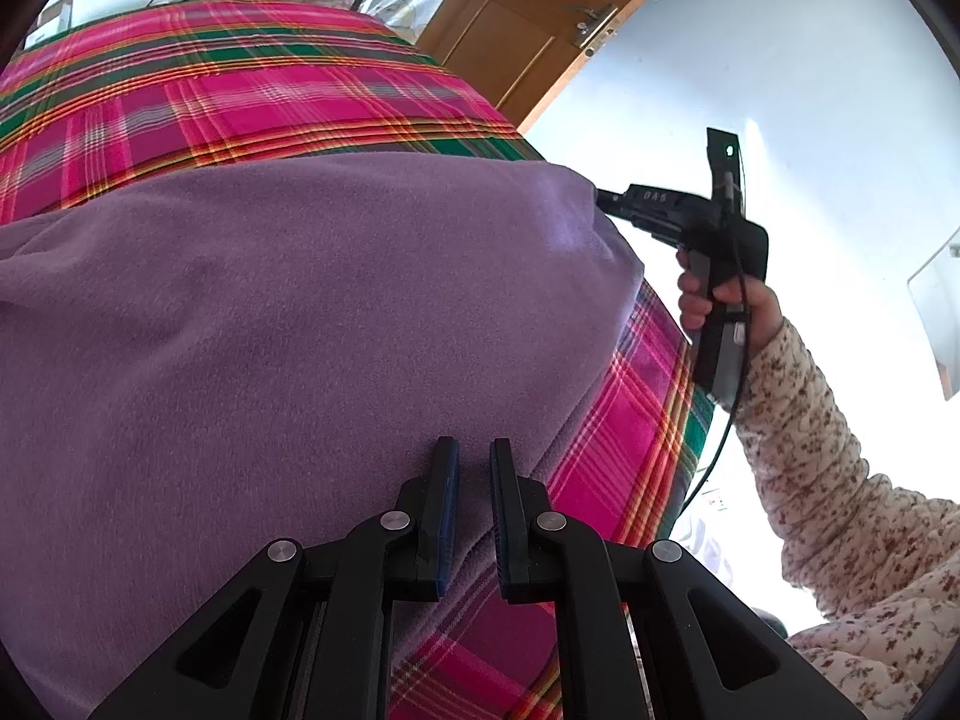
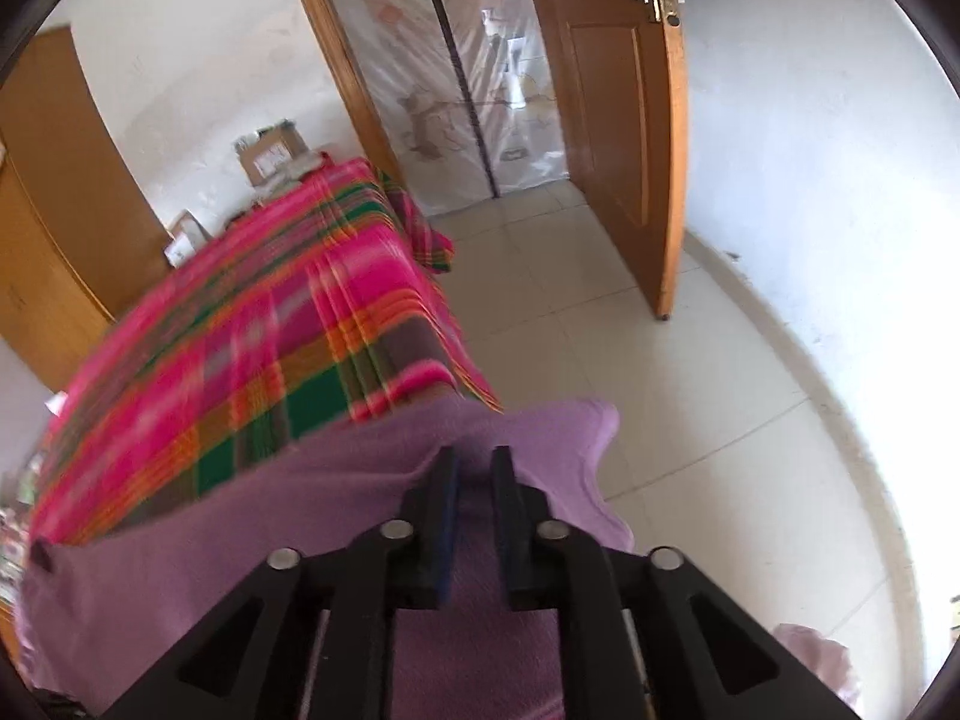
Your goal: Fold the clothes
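A purple garment (image 1: 288,324) is spread over a bed covered by a pink plaid sheet (image 1: 240,90), filling the near and left part of the left wrist view. The left claw (image 1: 474,516) is set narrow at the garment's near edge, with a ridge of the purple cloth pinched between the pads. The right claw (image 1: 600,198) is seen at the garment's far right corner, held by a hand (image 1: 720,300) in a floral sleeve (image 1: 840,480); its tips touch the cloth there. In the right wrist view the right claw (image 2: 474,510) stands narrow, with purple cloth (image 2: 240,540) lying between and under its fingers; whether the pads press on it cannot be told. The corner (image 2: 588,426) of the garment overhangs the bed edge above the tiled floor (image 2: 690,390). A wooden door (image 2: 618,108) stands open at the far side.
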The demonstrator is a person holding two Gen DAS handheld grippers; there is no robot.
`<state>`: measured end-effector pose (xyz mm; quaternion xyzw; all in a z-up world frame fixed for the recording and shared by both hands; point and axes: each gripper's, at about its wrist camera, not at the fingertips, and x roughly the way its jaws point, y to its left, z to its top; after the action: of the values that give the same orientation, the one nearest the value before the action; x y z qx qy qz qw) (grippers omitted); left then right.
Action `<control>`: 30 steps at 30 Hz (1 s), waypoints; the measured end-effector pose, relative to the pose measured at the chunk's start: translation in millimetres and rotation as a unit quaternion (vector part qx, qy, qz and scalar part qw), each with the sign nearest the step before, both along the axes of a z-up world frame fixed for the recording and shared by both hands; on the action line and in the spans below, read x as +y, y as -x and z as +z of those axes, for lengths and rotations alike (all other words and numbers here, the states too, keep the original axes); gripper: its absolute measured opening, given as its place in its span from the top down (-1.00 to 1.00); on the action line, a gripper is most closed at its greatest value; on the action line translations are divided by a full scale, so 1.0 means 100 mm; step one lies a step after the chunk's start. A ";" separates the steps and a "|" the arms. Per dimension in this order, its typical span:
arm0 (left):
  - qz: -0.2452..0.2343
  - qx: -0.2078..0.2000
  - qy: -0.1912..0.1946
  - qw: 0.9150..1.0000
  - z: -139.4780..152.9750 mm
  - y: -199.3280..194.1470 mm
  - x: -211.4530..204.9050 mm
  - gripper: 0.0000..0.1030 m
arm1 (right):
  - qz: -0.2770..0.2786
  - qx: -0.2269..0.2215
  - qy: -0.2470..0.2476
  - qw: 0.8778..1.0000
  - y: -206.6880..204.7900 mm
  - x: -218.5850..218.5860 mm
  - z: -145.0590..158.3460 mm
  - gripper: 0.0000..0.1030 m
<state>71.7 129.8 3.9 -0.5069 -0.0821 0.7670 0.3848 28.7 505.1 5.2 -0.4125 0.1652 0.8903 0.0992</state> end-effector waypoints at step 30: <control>0.349 0.087 0.081 0.929 0.57 0.00 -2.48 0.45 | 0.208 0.049 0.035 0.976 0.03 -2.32 0.34 0.43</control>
<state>72.0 -117.9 60.8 -0.4065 -0.1579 0.8982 0.0562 25.5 273.5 39.0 -0.3966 0.1112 0.9044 -0.1112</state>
